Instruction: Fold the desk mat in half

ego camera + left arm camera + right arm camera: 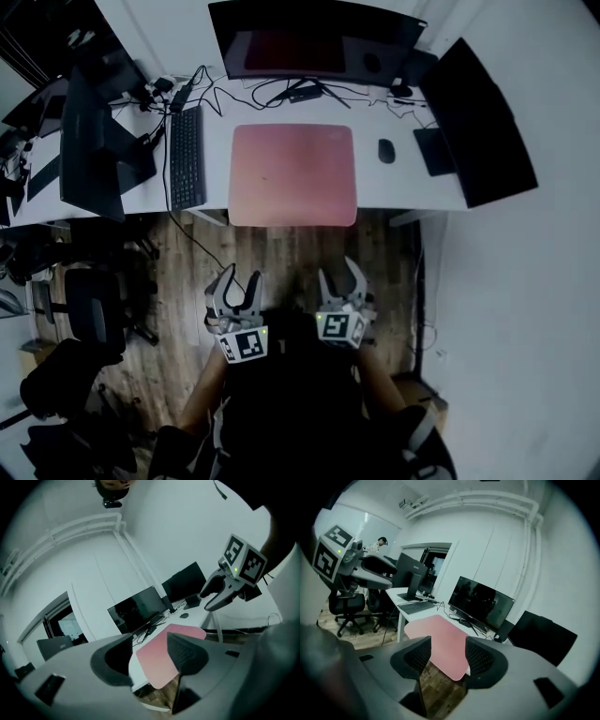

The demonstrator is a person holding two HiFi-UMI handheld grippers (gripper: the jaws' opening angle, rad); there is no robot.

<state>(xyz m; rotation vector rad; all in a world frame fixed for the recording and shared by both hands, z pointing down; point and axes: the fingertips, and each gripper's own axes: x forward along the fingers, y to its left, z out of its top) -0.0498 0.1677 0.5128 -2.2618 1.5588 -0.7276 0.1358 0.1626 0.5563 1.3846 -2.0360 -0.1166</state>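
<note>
Lying flat and unfolded at the desk's [398, 186] front edge, the desk mat [292, 174] awaits folding; left gripper [240, 279] and right gripper [342, 276] hover released, empty.

The left gripper [150, 644] holds its jaws apart, with nothing between the pads. Through the gap, well ahead of the claw, the pink desk mat [159, 667] lies flat on a white desk [199, 618]. A dark monitor [136, 613] stands beyond the mat. The right gripper [207, 600] hangs above and to the right of the claw.
</note>
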